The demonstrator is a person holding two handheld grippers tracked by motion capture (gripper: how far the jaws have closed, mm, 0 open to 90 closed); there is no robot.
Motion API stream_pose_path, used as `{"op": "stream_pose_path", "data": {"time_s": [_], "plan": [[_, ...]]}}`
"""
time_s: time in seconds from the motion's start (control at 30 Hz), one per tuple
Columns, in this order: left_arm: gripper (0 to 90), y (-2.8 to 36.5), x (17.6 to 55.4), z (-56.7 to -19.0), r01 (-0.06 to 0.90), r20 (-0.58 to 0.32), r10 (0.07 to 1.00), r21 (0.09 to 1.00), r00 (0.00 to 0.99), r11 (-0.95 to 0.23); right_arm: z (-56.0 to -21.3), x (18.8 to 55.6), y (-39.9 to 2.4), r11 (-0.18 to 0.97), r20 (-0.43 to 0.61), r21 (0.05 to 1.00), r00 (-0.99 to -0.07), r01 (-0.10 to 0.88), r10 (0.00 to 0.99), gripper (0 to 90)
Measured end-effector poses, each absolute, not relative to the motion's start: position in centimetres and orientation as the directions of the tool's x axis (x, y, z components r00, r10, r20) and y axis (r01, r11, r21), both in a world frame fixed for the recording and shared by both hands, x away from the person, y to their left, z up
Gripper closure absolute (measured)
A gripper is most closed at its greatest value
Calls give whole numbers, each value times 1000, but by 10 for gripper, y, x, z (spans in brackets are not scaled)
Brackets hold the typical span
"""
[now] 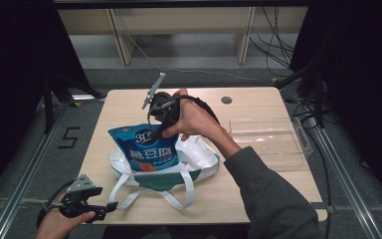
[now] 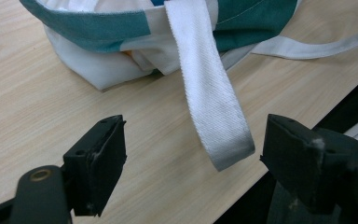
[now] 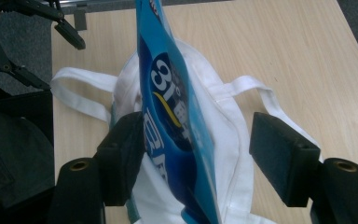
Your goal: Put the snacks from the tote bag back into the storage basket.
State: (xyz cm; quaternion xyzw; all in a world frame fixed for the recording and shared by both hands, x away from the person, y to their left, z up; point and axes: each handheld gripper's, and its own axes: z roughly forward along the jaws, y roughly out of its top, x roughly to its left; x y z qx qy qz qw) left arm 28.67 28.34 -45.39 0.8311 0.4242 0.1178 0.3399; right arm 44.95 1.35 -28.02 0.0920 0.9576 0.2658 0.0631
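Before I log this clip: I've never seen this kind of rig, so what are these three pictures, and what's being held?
No robot here: a person holds a hand-held two-jaw gripper in each hand. One camera looks down from above; two ride on the grippers.

On the wooden table lies a white-and-green tote bag with a blue snack pouch standing in its mouth, and a clear tray beside it.

The right gripper is open around the pouch's top, one jaw against it. The left gripper waits open at the table's near edge, the bag's white strap between its jaws, ungripped.
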Motion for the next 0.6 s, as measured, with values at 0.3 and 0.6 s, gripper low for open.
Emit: {"op": "stream_pose_path", "data": {"time_s": [0.3,0.6], "plan": [[210,283,287,-454,630,-95,784,658,613,-413,-278,452,35,879,-79,464,-983,109,164,532],[210,284,287,-454,629,-95,783,659,615,-414,-284,458,43,893,-79,446,-991,63,109,659]]}}
